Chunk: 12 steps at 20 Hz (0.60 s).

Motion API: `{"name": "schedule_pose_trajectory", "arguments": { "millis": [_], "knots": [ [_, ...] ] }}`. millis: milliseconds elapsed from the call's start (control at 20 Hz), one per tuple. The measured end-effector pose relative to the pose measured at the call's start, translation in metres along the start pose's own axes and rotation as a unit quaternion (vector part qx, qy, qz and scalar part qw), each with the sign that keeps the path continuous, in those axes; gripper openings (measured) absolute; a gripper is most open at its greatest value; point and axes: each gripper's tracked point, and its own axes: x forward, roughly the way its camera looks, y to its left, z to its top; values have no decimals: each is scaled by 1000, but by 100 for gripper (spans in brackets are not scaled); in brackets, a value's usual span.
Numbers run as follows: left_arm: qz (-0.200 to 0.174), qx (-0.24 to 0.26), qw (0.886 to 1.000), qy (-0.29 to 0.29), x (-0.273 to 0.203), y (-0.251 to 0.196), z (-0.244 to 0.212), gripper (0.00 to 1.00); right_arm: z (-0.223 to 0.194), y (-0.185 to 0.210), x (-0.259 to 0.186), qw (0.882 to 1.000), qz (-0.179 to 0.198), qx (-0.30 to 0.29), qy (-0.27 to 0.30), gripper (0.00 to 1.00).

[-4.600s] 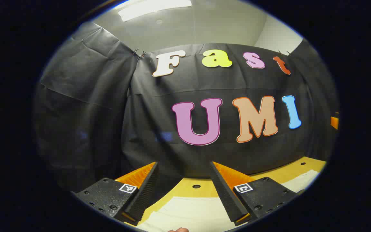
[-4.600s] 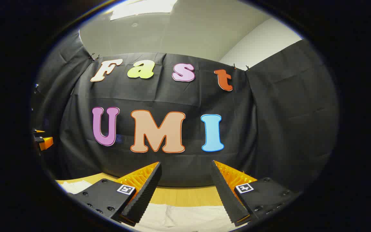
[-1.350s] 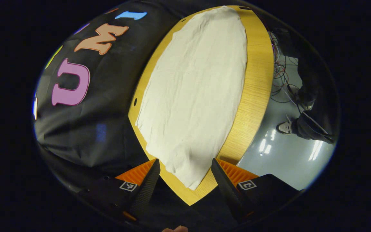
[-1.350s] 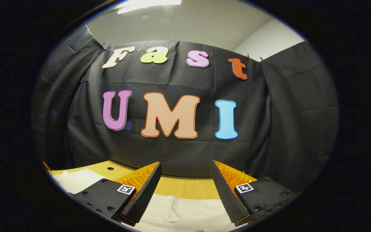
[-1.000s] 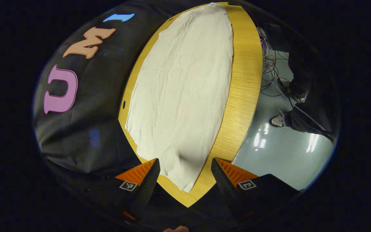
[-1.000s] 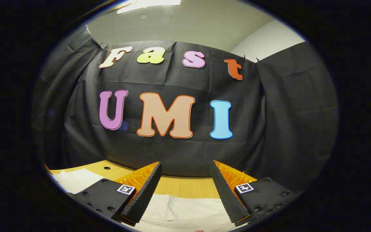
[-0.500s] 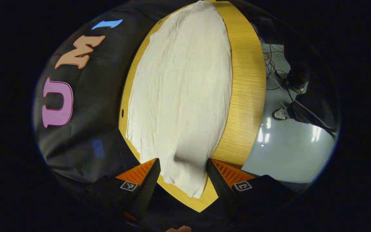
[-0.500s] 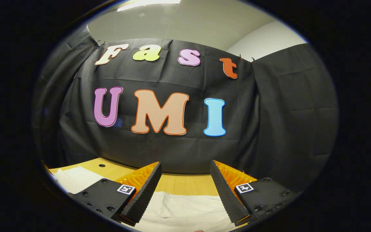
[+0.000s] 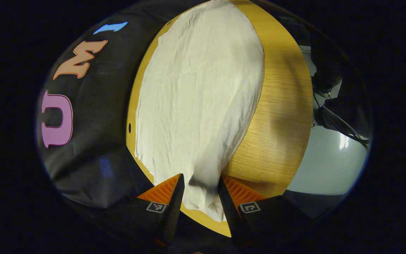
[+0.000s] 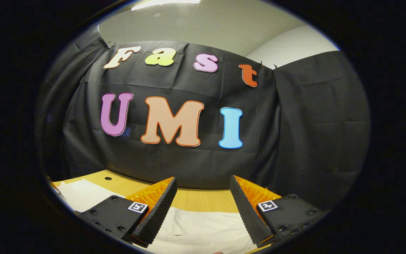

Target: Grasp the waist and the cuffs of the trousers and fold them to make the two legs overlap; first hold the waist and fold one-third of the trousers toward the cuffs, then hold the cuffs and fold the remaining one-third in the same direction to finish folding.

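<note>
Cream-white trousers [image 9: 199, 88] lie flat along the wooden table [image 9: 280, 123] in the left gripper view, running away from me. My left gripper [image 9: 200, 180] straddles their near end by the table's corner. Its jaws stand partly closed, with a raised ridge of cloth between them; I see a small gap at the left finger [image 9: 174, 197]. In the right gripper view another part of the trousers [image 10: 203, 229] lies below my right gripper [image 10: 203, 183], which is open and level with nothing in it, facing the booth wall.
The table's edge [image 10: 203, 203] runs close to the black cloth wall. In the left gripper view a grey floor [image 9: 326, 162] lies beyond the table's right edge, with a person's dark-clad leg [image 9: 340, 113] and some cables there.
My left gripper turned from facing the wall to looking along the table, came down onto the trousers' near end, and its jaws narrowed around the cloth. The right gripper barely moved.
</note>
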Motion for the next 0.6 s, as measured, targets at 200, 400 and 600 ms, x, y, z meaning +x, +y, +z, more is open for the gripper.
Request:
{"name": "schedule_pose_trajectory", "arguments": {
  "millis": [200,400,600],
  "knots": [
    [-29,-3,999,16,2,-12,-2,30,-7,-14,-2,1000,-6,-16,9,97],
    [-28,9,999,22,1,-17,-2,4,-17,-28,-4,998,3,-56,19,97],
    [-10,6,1000,19,2,-16,-4,0,-37,-50,-7,993,6,-112,43,97]
  ]
}}
